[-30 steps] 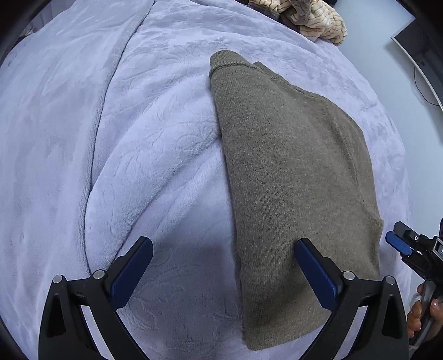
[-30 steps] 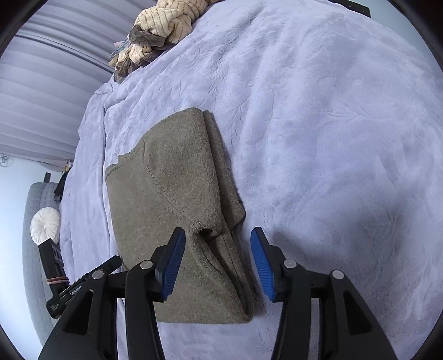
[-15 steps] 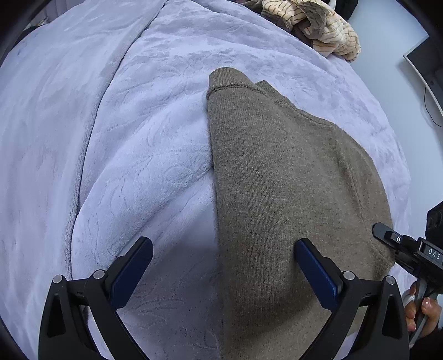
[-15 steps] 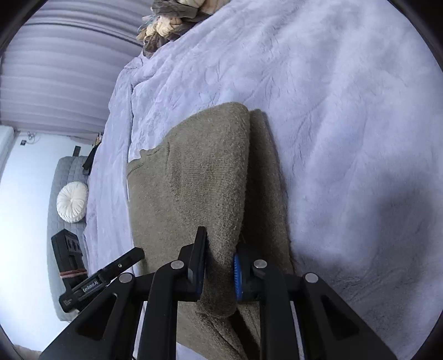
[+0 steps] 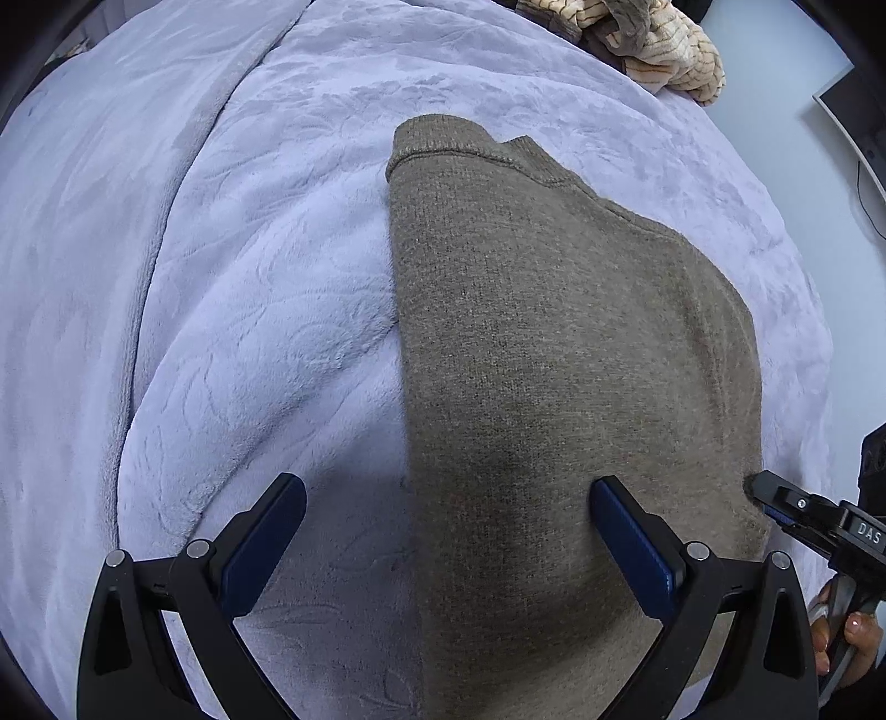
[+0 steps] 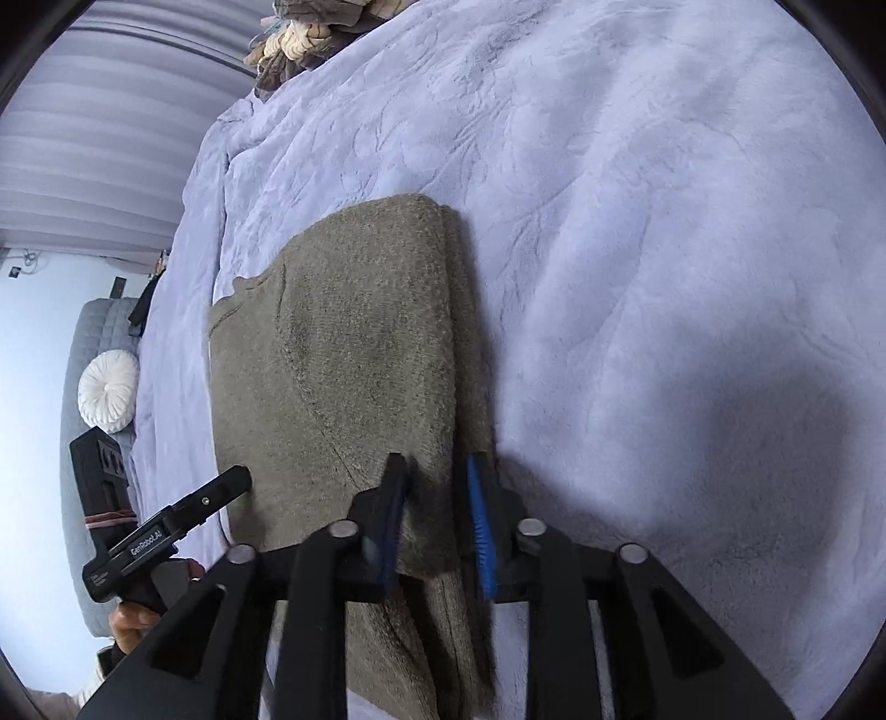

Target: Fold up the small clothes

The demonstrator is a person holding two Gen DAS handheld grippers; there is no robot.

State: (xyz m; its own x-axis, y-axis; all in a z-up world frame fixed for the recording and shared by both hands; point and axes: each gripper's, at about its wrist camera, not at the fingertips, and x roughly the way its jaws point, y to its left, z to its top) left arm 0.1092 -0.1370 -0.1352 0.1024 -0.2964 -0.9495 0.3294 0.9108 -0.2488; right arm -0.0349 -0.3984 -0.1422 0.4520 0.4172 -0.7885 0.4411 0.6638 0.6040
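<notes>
An olive-brown knit sweater (image 5: 554, 360) lies folded lengthwise on the lilac blanket (image 5: 249, 277). My left gripper (image 5: 446, 490) hangs open and wide above the sweater's near left edge, one finger over the blanket and the other over the knit. In the right wrist view the sweater (image 6: 360, 360) shows its doubled right-hand fold. My right gripper (image 6: 437, 476) straddles that fold; its jaws are opening, the fabric lies between the pads, and they no longer pinch it. Each gripper shows in the other's view: the right gripper (image 5: 775, 498) and the left gripper (image 6: 221, 487).
A heap of striped beige clothes (image 5: 653, 44) lies at the bed's far end, also in the right wrist view (image 6: 310, 39). A grey couch with a white round cushion (image 6: 108, 390) stands beside the bed. A monitor (image 5: 853, 111) is at the far right.
The right gripper came down over the sweater's fold, shut on it half a second ago, and its jaws now stand apart again. The left gripper drifted nearer over the sweater, still open.
</notes>
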